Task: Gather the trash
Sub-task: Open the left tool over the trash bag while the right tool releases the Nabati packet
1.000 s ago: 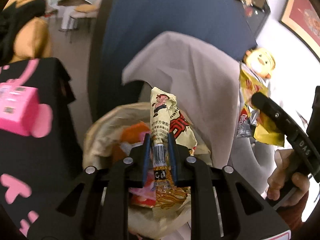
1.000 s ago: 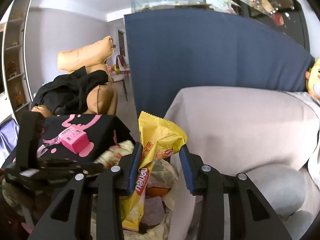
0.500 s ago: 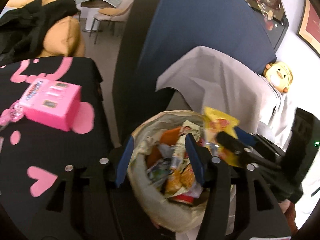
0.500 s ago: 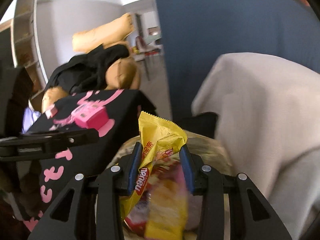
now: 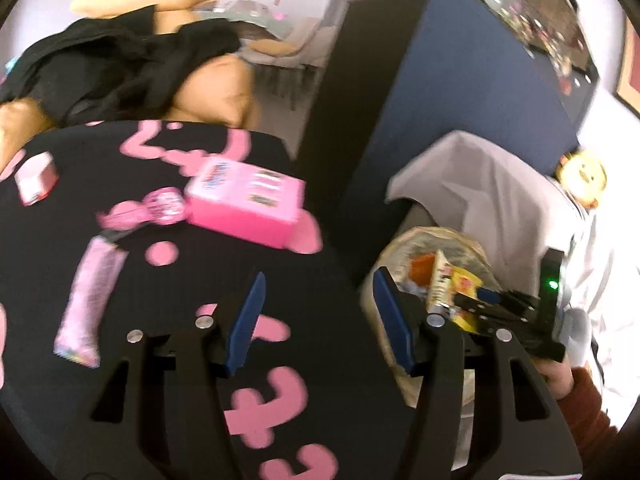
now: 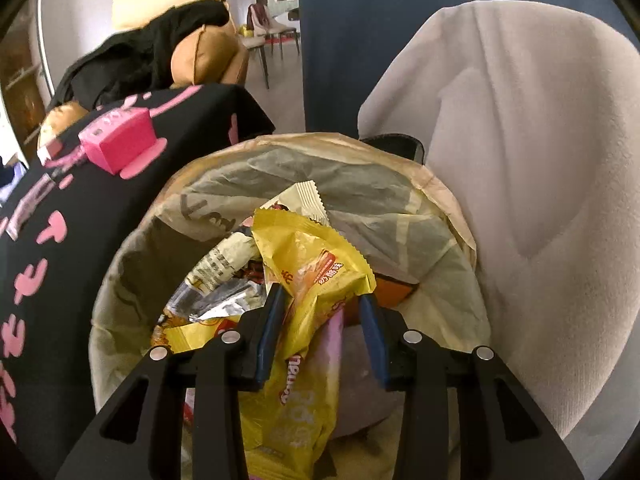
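Observation:
My left gripper (image 5: pixel 320 280) hangs over the black tablecloth (image 5: pixel 180 360); its jaws are opening with nothing between them. A long pink wrapper (image 5: pixel 90 292) lies on the cloth to its left. The lined trash bin (image 5: pixel 404 248) stands at the table's right edge, holding several wrappers, among them a cream one (image 5: pixel 440 280). My right gripper (image 6: pixel 320 296) is shut on a crumpled yellow snack wrapper (image 6: pixel 316 276), held low inside the bin's mouth (image 6: pixel 320 148). The same gripper (image 5: pixel 476 296) shows over the bin in the left wrist view.
A pink box (image 5: pixel 248 200), a round pink item (image 5: pixel 164 206) and a small pale box (image 5: pixel 36 178) sit on the table. A grey-draped chair (image 6: pixel 520 160) and a blue partition (image 6: pixel 360 40) stand behind the bin. Tan cushions under a black garment (image 5: pixel 120 64) lie beyond the table.
My left gripper let the cream wrapper drop into the bin, opened and swung left over the table. My right gripper sank into the bin with the yellow wrapper.

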`<state>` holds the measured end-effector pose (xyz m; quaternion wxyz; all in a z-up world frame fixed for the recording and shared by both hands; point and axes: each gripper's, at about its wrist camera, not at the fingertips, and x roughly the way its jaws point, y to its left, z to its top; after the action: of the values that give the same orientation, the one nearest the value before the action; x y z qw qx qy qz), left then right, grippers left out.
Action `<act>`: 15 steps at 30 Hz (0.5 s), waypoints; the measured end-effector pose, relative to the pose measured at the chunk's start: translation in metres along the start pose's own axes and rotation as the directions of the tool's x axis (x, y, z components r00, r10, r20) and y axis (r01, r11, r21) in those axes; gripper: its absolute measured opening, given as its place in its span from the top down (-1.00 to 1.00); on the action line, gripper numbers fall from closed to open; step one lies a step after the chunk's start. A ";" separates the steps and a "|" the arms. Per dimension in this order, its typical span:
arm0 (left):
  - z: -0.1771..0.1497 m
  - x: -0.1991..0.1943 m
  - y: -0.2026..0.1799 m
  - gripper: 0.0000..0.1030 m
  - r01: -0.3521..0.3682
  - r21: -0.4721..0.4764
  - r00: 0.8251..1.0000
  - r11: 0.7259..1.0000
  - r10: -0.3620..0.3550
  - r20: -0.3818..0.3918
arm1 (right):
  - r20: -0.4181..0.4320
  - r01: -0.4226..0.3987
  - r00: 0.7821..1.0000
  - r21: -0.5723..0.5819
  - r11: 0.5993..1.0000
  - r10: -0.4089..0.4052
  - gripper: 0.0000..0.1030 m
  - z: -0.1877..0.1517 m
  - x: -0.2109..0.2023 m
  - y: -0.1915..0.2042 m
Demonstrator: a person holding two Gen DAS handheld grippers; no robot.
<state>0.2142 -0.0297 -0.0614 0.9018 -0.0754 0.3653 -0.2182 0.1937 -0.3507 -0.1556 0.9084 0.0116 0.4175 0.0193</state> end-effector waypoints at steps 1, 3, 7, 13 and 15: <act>-0.001 -0.003 0.009 -0.05 -0.012 -0.018 1.000 1.000 0.012 0.007 | 0.012 -0.008 1.000 0.008 1.000 0.008 0.23 0.000 -0.003 0.000; -0.002 -0.010 0.025 -0.06 -0.033 -0.049 0.999 0.998 0.034 0.017 | 0.033 -0.033 0.999 0.028 0.999 0.032 -0.03 -0.001 -0.011 0.001; -0.004 -0.024 0.053 -0.13 -0.066 -0.104 0.997 0.992 0.070 0.043 | 0.047 -0.022 0.999 0.022 1.000 0.021 -0.12 -0.001 -0.023 0.007; -0.005 -0.042 0.078 -0.17 -0.114 -0.119 0.989 0.986 0.125 0.083 | 0.118 0.079 0.990 -0.044 0.996 -0.073 -0.23 0.003 -0.056 0.024; -0.007 -0.047 0.087 -0.17 -0.120 -0.129 0.987 0.984 0.131 0.087 | 0.135 0.085 0.988 -0.058 0.995 -0.077 -0.36 0.006 -0.065 0.029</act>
<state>0.2093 0.0691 -0.0627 0.9238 -0.1182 0.3387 -0.1340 0.1551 -0.3251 -0.1010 0.9340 -0.0329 0.3557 -0.0051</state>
